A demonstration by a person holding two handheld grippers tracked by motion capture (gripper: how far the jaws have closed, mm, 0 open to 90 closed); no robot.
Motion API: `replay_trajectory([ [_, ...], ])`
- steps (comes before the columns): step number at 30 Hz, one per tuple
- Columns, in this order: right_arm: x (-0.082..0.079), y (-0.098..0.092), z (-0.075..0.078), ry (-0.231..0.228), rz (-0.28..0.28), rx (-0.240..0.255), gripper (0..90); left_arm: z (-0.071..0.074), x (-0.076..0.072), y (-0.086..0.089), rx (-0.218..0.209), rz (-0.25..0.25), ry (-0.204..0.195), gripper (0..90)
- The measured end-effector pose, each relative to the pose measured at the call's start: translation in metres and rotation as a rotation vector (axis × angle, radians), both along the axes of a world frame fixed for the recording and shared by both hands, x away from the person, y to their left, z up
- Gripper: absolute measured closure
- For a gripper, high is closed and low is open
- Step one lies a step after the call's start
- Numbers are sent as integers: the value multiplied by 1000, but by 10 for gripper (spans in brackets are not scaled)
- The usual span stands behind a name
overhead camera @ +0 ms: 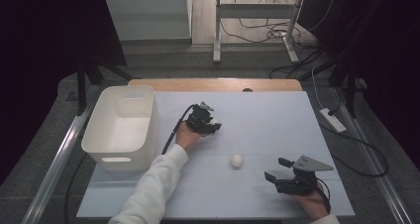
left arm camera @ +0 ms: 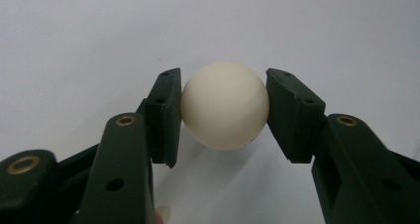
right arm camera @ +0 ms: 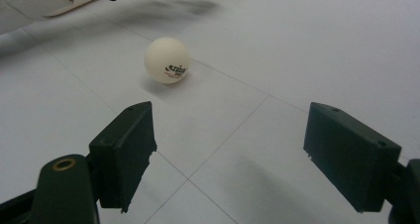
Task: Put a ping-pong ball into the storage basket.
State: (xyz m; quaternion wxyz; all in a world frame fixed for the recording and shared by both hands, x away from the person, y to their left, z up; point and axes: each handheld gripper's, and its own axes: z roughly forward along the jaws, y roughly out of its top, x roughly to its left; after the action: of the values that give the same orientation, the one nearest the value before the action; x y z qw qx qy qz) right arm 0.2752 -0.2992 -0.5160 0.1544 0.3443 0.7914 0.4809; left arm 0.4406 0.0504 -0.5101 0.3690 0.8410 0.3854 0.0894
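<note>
The left gripper [left arm camera: 225, 112] is clamped on a white ball [left arm camera: 225, 112]: in the left gripper view each black jaw pad presses flat against one side of the sphere, and the ball sits between them above the pale table surface [left arm camera: 208, 26]. The ball is smooth, matte and cream-white, with a faint seam line visible near its right edge. The jaws are black moulded plastic with flat rectangular pads and brass-coloured inserts at the pivot points. In the high view this gripper [overhead camera: 210, 122] is near the middle of the table, just right of a white plastic bin [overhead camera: 121, 127] with rounded corners and a slotted handle cut in its near wall. The person's left hand [overhead camera: 187, 136] grips the unit from behind, the forearm in a white sleeve [overhead camera: 151, 187] reaching diagonally up from the bottom edge. The right gripper [right arm camera: 228, 154] stands with its jaws wide apart and nothing between them, low over the table. A second white ball [right arm camera: 167, 59], bearing a small printed logo, rests on the surface ahead of and to the left of its jaws. In the high view this second ball [overhead camera: 237, 160] lies between the two grippers, and the right gripper [overhead camera: 277, 169], topped by a grey three-cornered plate, is held by the right hand [overhead camera: 312, 201] near the table's front right edge.
</note>
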Motion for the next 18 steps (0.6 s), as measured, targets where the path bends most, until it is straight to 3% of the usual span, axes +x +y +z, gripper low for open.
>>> replay_trajectory([
  [4, 0, 0, 0, 0, -1, -1, 200, 4, -4, -1, 6, -21, -7, 508],
  [13, 0, 0, 0, 0, 0, -1, 199, 17, -20, -2, -34, -44, -50, 508],
  [18, 0, 0, 0, -3, -2, 0, 199, 21, -24, 0, -34, -46, -68, 508],
])
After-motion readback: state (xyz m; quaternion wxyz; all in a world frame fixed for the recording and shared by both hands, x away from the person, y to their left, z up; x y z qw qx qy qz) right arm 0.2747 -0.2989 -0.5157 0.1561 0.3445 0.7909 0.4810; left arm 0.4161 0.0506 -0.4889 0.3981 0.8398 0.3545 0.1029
